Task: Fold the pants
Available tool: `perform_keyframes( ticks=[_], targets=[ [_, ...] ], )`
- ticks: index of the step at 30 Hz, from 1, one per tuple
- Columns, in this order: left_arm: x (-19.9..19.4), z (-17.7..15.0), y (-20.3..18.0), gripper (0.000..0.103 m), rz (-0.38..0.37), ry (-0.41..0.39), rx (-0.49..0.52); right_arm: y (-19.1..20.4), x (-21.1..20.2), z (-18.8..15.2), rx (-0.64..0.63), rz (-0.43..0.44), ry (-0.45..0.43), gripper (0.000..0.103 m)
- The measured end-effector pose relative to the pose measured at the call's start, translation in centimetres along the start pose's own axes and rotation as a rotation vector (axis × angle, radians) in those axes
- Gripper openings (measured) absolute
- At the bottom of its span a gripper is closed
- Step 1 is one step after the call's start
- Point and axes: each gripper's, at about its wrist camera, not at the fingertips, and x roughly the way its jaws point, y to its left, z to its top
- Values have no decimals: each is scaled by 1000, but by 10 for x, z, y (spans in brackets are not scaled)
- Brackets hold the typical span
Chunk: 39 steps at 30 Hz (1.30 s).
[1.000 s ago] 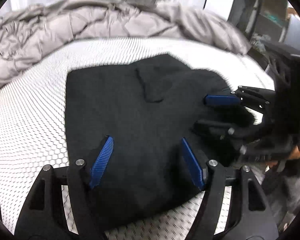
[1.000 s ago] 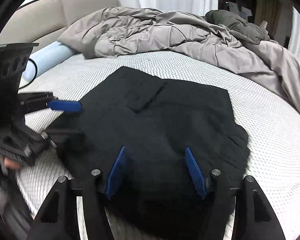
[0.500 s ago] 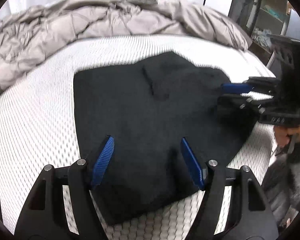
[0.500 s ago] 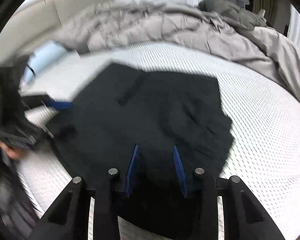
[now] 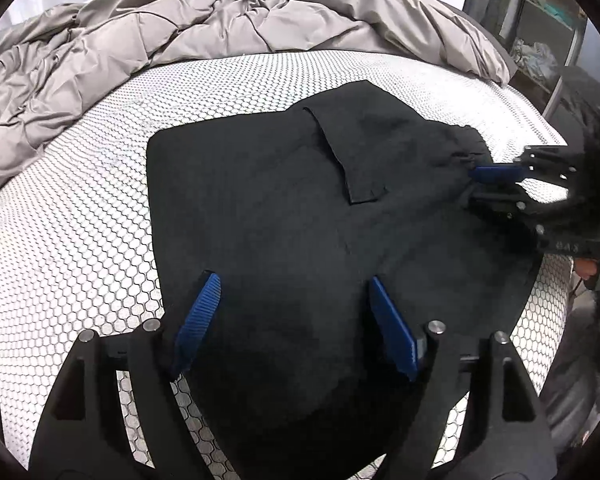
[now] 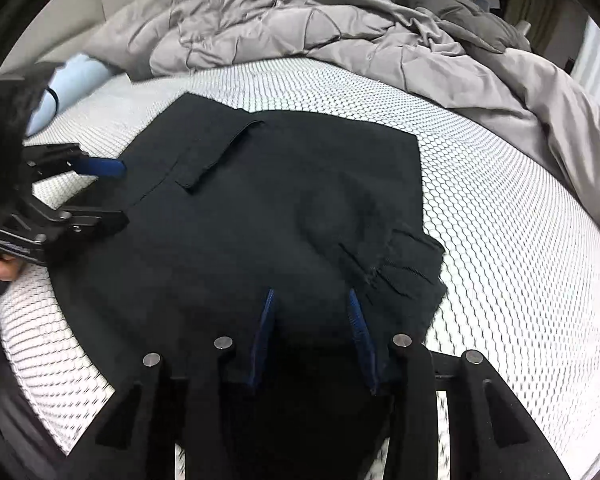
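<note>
Black pants (image 5: 284, 208) lie folded into a compact flat shape on the white mesh mattress (image 5: 60, 220), back pocket flap up; they also show in the right wrist view (image 6: 292, 200). My left gripper (image 5: 292, 312) is open and empty, hovering over the near edge of the pants. It shows from the side in the right wrist view (image 6: 116, 192), open. My right gripper (image 6: 312, 320) has its jaws apart with a narrower gap, above the pants' edge, holding nothing. It appears in the left wrist view (image 5: 476, 188) at the waistband side.
A rumpled grey duvet (image 5: 180, 36) is piled along the far side of the bed (image 6: 340, 28). A pale blue bolster (image 6: 76, 84) lies at the far left. The mattress edge drops off at the right (image 5: 556, 320). Shelving stands beyond (image 5: 540, 40).
My right gripper's jaws narrowed from wide open to a smaller gap and pulled back toward the pants' edge. My left gripper drew back slightly, staying open. The pants lie the same.
</note>
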Motion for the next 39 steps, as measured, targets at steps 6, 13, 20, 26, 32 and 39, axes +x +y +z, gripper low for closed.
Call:
perform_keyframes(
  ticks=[6, 13, 20, 26, 32, 39],
  targets=[
    [-7, 24, -5, 72, -3, -74, -24, 7, -12, 22, 58, 71, -75, 43],
    [30, 37, -3, 68, 101, 20, 36, 30, 51, 45, -39, 41, 67, 45],
    [25, 35, -3, 69, 111, 31, 20, 7, 17, 16, -41, -93, 61, 43],
    [16, 60, 9, 66, 79, -43, -33, 13, 3, 35, 56, 36, -18, 54],
    [49, 62, 27, 66, 76, 16, -7, 35, 54, 51, 6, -5, 56, 64],
    [25, 59, 43, 64, 75, 21, -92, 14, 15, 30, 5, -112, 87, 56]
  ],
)
